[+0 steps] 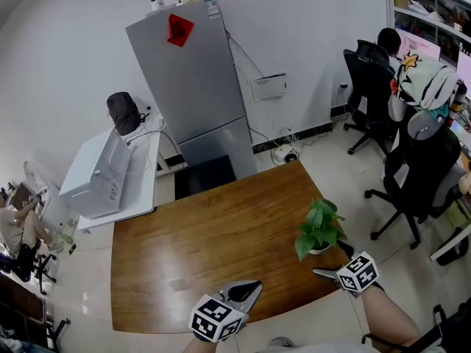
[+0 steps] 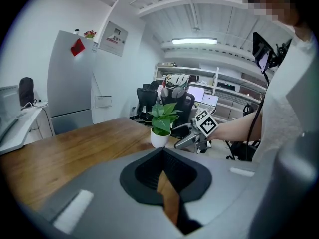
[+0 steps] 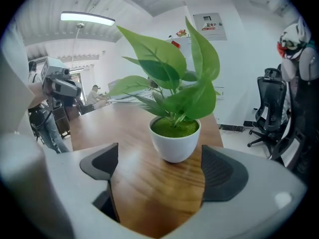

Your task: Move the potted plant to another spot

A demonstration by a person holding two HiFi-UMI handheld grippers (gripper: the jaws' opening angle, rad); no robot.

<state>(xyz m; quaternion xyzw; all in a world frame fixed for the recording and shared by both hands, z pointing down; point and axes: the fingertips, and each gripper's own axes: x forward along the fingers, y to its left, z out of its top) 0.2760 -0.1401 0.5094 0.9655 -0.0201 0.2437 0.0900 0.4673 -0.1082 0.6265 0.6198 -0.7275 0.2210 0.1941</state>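
Note:
The potted plant [image 1: 320, 228], green leaves in a small white pot, stands near the right end of the wooden table [image 1: 199, 248]. My right gripper [image 1: 333, 262] sits just on the near side of it, jaws wide open. In the right gripper view the pot [image 3: 174, 139] stands upright just beyond the two dark pads [image 3: 223, 169], touching neither, and my right gripper [image 3: 159, 167] holds nothing. My left gripper [image 1: 244, 294] hovers over the table's front edge, shut and empty. The left gripper view shows the plant [image 2: 162, 126] and the right gripper [image 2: 192, 141] beside it, past my left gripper [image 2: 163, 176].
A grey fridge [image 1: 195, 87] stands behind the table, with a white side desk carrying a printer [image 1: 103, 175] to the left. Black office chairs [image 1: 412, 175] crowd the right side, close to the table's right corner. A person sits at a desk at back right [image 1: 384, 43].

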